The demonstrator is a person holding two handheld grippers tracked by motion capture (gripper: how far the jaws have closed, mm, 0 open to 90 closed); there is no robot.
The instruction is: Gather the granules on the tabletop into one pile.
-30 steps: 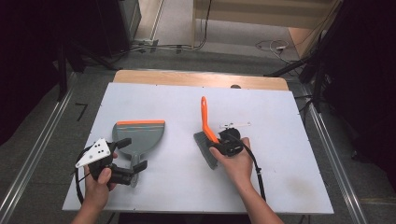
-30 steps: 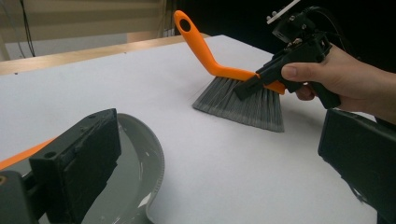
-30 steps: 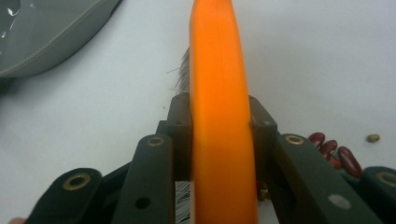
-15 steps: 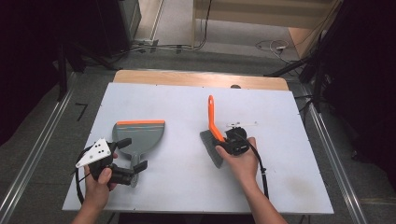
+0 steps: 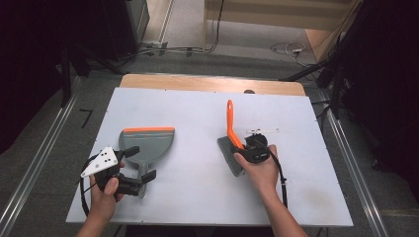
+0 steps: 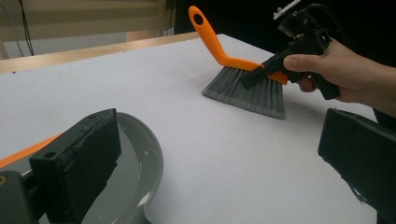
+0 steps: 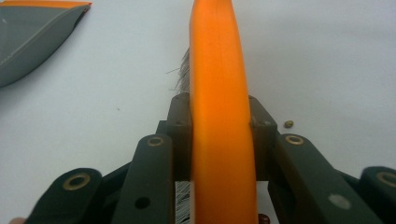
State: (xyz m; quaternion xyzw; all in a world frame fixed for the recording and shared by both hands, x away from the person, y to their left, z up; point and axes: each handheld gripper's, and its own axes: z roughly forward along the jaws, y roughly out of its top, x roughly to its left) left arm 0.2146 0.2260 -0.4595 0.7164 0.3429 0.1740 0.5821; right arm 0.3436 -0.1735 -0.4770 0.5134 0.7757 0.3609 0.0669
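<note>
The orange brush (image 5: 231, 136) stands on its grey bristles right of the middle of the white table (image 5: 197, 106), and the right gripper (image 5: 249, 149) has its two jaws squeezed tight on the orange handle. The grey dustpan (image 5: 146, 145) lies well apart on the left, and the left gripper (image 5: 141, 172) sits at its handle with jaws spread wide, not pinching it. I think the good way is to grab the pan first, press its orange lip flat, then sweep slowly with bristles down, catching the tiny crumb (image 7: 288, 123) beside the brush.
</note>
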